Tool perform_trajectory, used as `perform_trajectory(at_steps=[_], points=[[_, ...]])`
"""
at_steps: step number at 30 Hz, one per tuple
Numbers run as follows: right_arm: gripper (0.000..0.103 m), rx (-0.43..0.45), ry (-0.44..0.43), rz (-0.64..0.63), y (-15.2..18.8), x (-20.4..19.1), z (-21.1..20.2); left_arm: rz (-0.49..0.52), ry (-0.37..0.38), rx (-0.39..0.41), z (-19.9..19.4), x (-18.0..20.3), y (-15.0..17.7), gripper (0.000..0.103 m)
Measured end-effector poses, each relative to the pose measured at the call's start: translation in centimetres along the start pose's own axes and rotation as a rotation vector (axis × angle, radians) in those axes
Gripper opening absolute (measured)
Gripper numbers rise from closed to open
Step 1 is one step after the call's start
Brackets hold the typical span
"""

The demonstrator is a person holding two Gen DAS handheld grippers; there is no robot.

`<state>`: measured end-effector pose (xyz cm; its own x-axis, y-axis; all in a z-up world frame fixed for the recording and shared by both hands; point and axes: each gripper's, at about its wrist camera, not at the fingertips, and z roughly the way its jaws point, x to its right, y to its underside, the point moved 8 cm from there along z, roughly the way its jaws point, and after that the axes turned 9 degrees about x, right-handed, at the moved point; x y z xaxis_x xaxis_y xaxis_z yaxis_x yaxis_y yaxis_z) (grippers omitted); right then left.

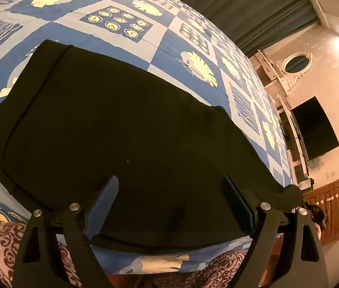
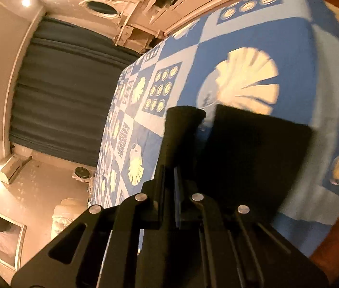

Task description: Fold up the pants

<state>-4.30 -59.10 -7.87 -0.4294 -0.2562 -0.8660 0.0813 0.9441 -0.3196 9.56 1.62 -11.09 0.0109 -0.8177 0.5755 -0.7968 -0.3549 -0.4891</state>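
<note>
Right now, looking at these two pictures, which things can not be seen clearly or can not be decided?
- Left wrist view: the near hem of the black cloth pants is hidden behind the open left hand-held gripper.
- Right wrist view: the closed right hand-held gripper covers its contact point, so what it pinches is unclear.
- Right wrist view: the pants and blue patterned bedsheet are motion-blurred; fold layers unreadable.

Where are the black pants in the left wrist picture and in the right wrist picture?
Left wrist: black pants fill the middle, lying on the blue patterned bedsheet.
Right wrist: centre-right, dark cloth rising from the shut right claw.
Shared landmark: the oval mirror.
</note>
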Motion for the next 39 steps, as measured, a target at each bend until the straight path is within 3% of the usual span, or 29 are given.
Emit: perform_trajectory(at_steps=[6,9,19,22,25,27,28,30,32,38,39], points=[[0.005,-0.018,0.09,0.056,0.7,5.9,-2.3,0.015,-0.007,0.001,0.0,0.0,0.1,0.087],[0.005,-0.02,0.095,0.118,1.3,8.0,-2.3,0.023,-0.01,0.001,-0.1,0.0,0.1,0.087],[0.003,0.013,0.089,0.184,1.5,10.7,-3.2,0.019,-0.01,-0.001,-0.1,0.1,0.3,0.087],[0.005,-0.013,0.085,0.117,1.4,9.9,-3.1,0.016,-0.01,-0.004,-0.1,0.1,0.4,0.087],[0.009,0.049,0.112,0.011,-0.7,7.7,-4.2,0.004,-0.008,-0.005,-0.2,0.1,0.4,0.087],[0.023,0.078,0.13,-0.081,-2.7,5.9,-4.4,-0.007,-0.006,-0.007,-0.2,0.1,0.3,0.087],[0.04,0.062,0.137,-0.127,-3.2,5.0,-3.8,-0.011,-0.007,-0.009,-0.3,0.1,0.3,0.087],[0.047,0.047,0.148,-0.217,-4.2,3.3,-2.6,-0.008,-0.011,-0.011,-0.3,0.2,0.4,0.087],[0.054,-0.022,0.174,-0.331,-4.7,1.7,0.1,-0.001,-0.017,-0.013,-0.5,0.3,0.5,0.087],[0.057,-0.167,0.265,-0.564,-4.1,-0.1,7.8,-0.016,-0.052,-0.022,-1.1,-0.3,0.7,0.087],[0.05,-0.176,0.265,-0.58,-3.9,-0.1,8.4,-0.022,-0.06,-0.021,-1.2,-0.5,0.7,0.087]])
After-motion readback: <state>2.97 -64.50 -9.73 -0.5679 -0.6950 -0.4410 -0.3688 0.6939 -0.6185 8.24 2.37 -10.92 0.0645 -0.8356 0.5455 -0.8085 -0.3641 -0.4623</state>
